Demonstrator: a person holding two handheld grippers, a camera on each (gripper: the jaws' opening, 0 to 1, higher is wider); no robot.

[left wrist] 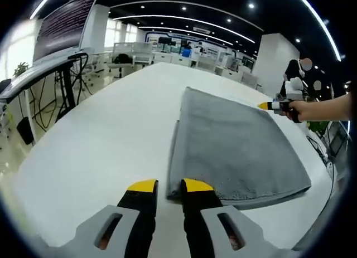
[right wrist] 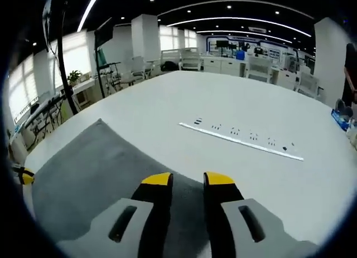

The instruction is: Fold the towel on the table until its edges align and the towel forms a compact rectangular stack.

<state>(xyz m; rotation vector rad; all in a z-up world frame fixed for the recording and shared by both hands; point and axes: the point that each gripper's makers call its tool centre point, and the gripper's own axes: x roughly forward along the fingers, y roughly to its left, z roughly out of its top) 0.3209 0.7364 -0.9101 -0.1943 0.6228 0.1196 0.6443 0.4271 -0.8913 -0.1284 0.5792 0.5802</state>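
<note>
Across the white table [left wrist: 100, 135] our grey towel [left wrist: 234, 146] lies folded once, another fold remains; left gripper [left wrist: 169, 185] and right gripper [right wrist: 187, 179] hover narrowly parted, pinching nothing.

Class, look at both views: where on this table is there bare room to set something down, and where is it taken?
Bare: the wide stretch of table left of the towel in the left gripper view, and the part beyond the towel's far edge. In the right gripper view, the table between the towel and the marked strip is free, also past the strip. Taken: the towel's patch, with both grippers at its edges.
</note>
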